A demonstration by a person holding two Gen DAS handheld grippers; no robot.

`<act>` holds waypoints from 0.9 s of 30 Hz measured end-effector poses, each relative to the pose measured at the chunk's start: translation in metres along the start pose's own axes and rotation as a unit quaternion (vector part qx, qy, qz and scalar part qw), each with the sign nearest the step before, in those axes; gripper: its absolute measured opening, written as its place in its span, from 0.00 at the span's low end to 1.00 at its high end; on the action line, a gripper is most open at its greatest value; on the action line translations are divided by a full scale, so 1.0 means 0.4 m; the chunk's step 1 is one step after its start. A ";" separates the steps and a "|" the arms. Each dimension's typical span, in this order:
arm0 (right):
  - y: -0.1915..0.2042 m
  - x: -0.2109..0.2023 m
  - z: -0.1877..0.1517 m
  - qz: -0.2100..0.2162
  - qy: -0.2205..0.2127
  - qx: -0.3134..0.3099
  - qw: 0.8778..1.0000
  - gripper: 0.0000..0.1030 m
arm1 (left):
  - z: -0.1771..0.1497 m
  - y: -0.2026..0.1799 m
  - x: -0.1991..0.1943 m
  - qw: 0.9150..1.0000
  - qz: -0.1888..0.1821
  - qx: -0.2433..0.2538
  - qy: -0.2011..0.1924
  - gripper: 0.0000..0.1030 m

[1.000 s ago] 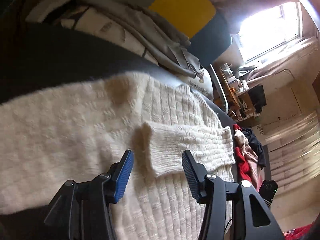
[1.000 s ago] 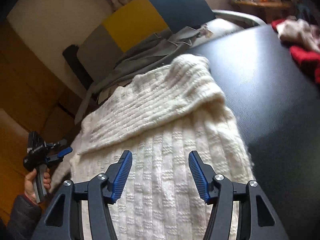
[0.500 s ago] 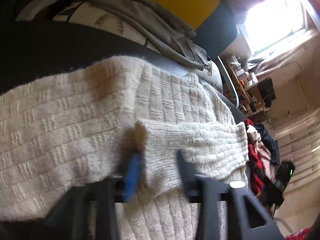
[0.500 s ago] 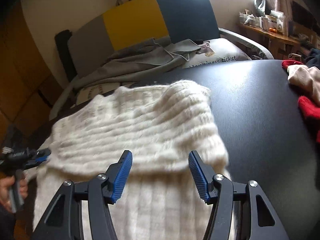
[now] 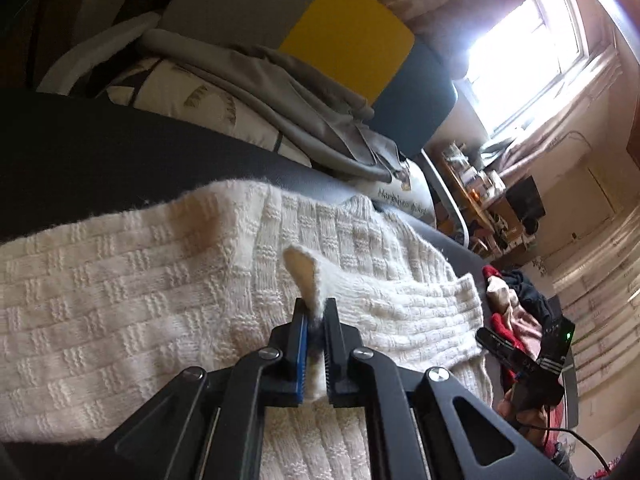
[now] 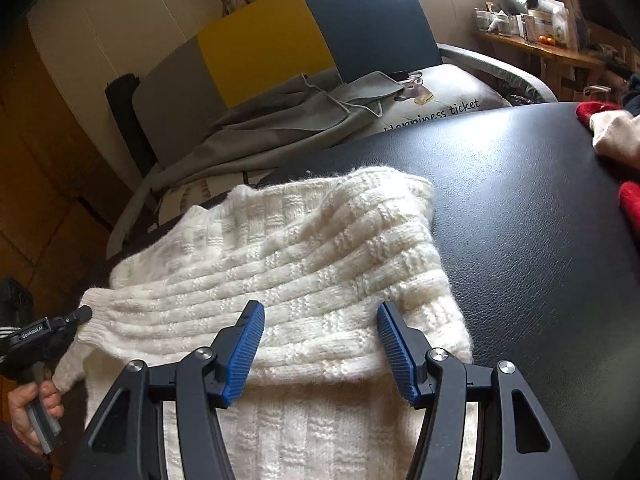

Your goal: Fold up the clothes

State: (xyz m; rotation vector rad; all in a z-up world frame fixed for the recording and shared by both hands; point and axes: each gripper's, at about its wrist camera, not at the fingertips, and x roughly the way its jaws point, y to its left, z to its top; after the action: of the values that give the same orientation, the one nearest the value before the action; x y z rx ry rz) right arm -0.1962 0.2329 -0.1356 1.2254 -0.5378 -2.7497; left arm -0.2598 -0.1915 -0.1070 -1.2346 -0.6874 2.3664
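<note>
While my left claw (image 5: 315, 322) is clenched on the cuff of the sleeve (image 5: 400, 312), its blue pads pinch a small flap of knit that stands up at 12 o'clock. Only the left wrist view shows this pinch; the right wrist view shows the same claw small at 9 o'clock, touching the cuff. My right claw (image 6: 320, 344) is released, its fingers wide apart over the cream knitted sweater (image 6: 300, 264), which lies flat on the black table (image 6: 540, 220) with the sleeve folded across it. From the right view, the table is bare toward 2 o'clock, until the red and beige clothes (image 6: 616, 140) at its far edge. Behind the sweater, at 12 o'clock, a chair (image 6: 280, 48) carries grey cloth.
</note>
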 end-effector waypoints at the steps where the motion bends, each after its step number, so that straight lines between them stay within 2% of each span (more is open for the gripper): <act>1: 0.002 -0.001 0.000 0.004 -0.001 0.001 1.000 0.58 | 0.002 0.007 -0.003 1.000 0.002 -0.005 -0.002 0.05; 6: 0.011 0.010 0.000 0.011 0.002 0.001 1.000 0.58 | 0.002 0.028 0.008 1.000 0.016 -0.016 0.011 0.05; 9: 0.005 0.016 0.000 0.011 0.004 0.007 1.000 0.58 | -0.006 0.026 0.019 0.999 0.031 -0.004 0.019 0.05; 16: 0.010 0.035 -0.008 0.011 0.015 0.004 1.000 0.59 | -0.008 0.065 0.040 0.996 0.082 -0.023 0.022 0.05; 20: 0.015 0.046 -0.014 0.007 0.019 -0.004 1.000 0.61 | -0.017 0.071 0.047 0.996 0.077 -0.025 0.029 0.08; 21: 0.017 0.049 -0.015 0.005 0.020 -0.006 1.000 0.61 | -0.017 0.078 0.043 0.996 0.073 -0.035 0.027 0.19; 22: 0.019 0.049 -0.015 0.004 0.021 -0.009 1.000 0.61 | -0.017 0.090 0.035 0.996 0.061 -0.054 0.023 0.22; 24: 0.027 0.038 -0.013 0.000 0.020 -0.012 1.000 0.61 | -0.028 0.111 -0.015 0.995 0.035 -0.091 -0.002 0.29; 27: 0.060 -0.007 -0.023 0.011 0.002 -0.022 1.000 0.61 | -0.060 0.141 -0.114 0.990 0.013 -0.134 -0.047 0.32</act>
State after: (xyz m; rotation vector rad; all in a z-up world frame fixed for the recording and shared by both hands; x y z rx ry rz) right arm -0.1891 0.2085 -0.1311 1.2084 -0.4847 -2.7252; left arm -0.2212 -0.2559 -0.1221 -1.2478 -1.0561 2.4260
